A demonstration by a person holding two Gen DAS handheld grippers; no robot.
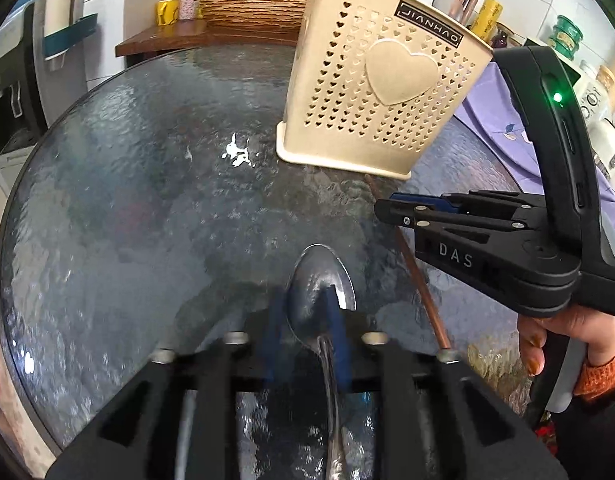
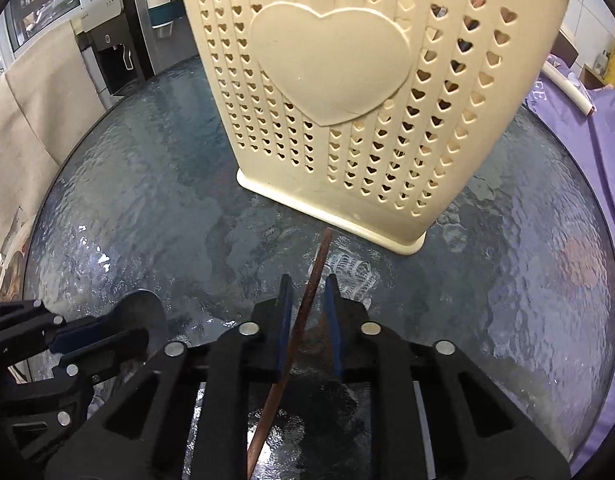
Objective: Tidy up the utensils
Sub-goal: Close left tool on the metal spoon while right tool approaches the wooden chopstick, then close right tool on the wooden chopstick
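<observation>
Steel spoon [image 1: 321, 292] sits clamped between the blue pads of the left hand-held gripper [image 1: 307, 320], bowl forward over the glass surface [image 1: 147, 200]. At two o'clock from it, the right hand-held gripper [image 2: 309, 312] straddles a brown chopstick [image 2: 303, 320], jaws apart, one pad touching. Beyond, at twelve o'clock, the cream heart-pierced utensil holder [image 2: 347, 100] stands upright.

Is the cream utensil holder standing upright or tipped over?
Upright: the cream utensil holder rests on its base rim on the glass table, open top upward; its lean looks like fisheye distortion.
</observation>
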